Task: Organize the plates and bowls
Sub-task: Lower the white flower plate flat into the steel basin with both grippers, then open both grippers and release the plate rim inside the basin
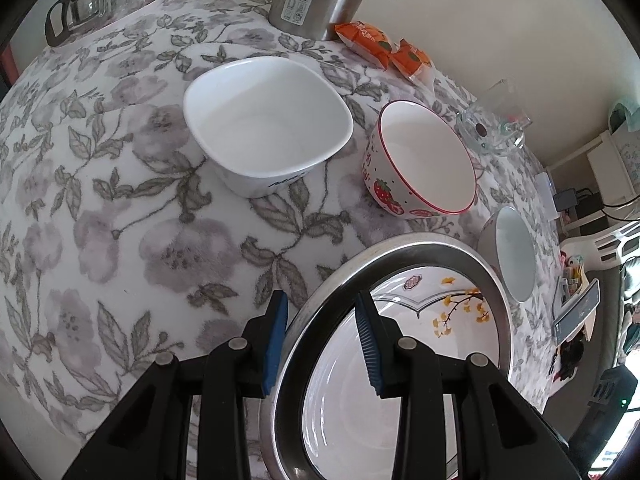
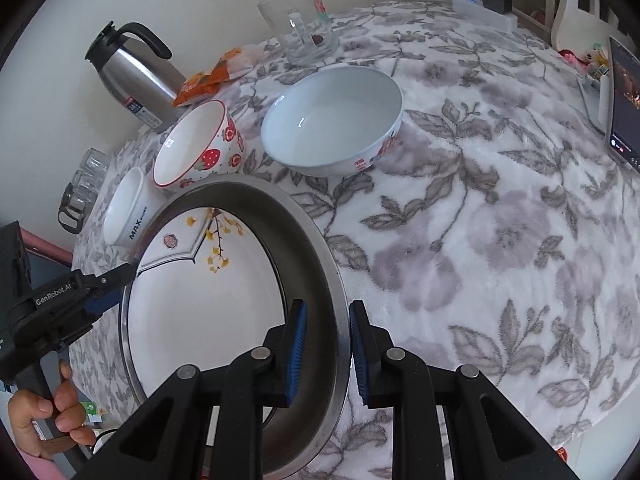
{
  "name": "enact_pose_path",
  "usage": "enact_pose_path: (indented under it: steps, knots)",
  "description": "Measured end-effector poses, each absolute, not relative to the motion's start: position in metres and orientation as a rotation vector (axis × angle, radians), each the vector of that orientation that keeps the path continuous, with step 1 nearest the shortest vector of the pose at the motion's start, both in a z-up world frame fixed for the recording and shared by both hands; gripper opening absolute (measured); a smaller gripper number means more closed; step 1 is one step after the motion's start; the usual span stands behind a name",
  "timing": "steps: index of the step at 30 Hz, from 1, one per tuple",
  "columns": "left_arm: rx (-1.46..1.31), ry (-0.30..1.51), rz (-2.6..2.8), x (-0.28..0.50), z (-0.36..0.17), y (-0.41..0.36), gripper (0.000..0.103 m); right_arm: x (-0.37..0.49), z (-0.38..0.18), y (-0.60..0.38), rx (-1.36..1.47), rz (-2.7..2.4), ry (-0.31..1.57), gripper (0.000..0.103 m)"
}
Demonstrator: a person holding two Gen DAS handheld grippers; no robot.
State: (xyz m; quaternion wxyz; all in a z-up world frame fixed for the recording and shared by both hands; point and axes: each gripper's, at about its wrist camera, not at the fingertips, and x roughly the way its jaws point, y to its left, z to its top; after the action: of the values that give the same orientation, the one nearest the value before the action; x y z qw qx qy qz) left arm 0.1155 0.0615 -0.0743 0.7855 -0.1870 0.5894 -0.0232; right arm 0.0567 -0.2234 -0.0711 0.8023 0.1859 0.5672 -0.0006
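You have both tools on the steel tray (image 2: 316,240), which sits low and centre in both views with the painted plate (image 2: 208,300) lying inside it. The left gripper (image 1: 322,344) straddles the tray's rim with its jaws narrowed around it, though whether the pads actually press is hard to tell; the right gripper (image 2: 326,354) has the opposite rim between nearly closed blue pads and looks clamped on it. Judge the tray stiff but slick, and the plate fragile and free to slide (it is only resting there), so grip the rim squarely and keep it level. The square white bowl (image 1: 268,128), strawberry bowl (image 1: 424,160) and pale blue bowl (image 2: 332,120) stand apart toward the top of the flowered cloth (image 2: 500,220).
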Motion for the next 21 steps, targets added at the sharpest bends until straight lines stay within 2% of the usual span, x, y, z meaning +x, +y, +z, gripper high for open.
enact_pose_path:
  steps: [15, 21]
  knots:
    - [-0.433, 1.253, -0.044, 0.117, -0.074, 0.063, 0.037, 0.064, -0.071, -0.227, 0.424, -0.006, 1.188, 0.024]
    - [-0.459, 1.289, -0.014, 0.116, -0.079, 0.067, 0.047, 0.058, -0.063, -0.231, 0.401, -0.046, 1.16, 0.026]
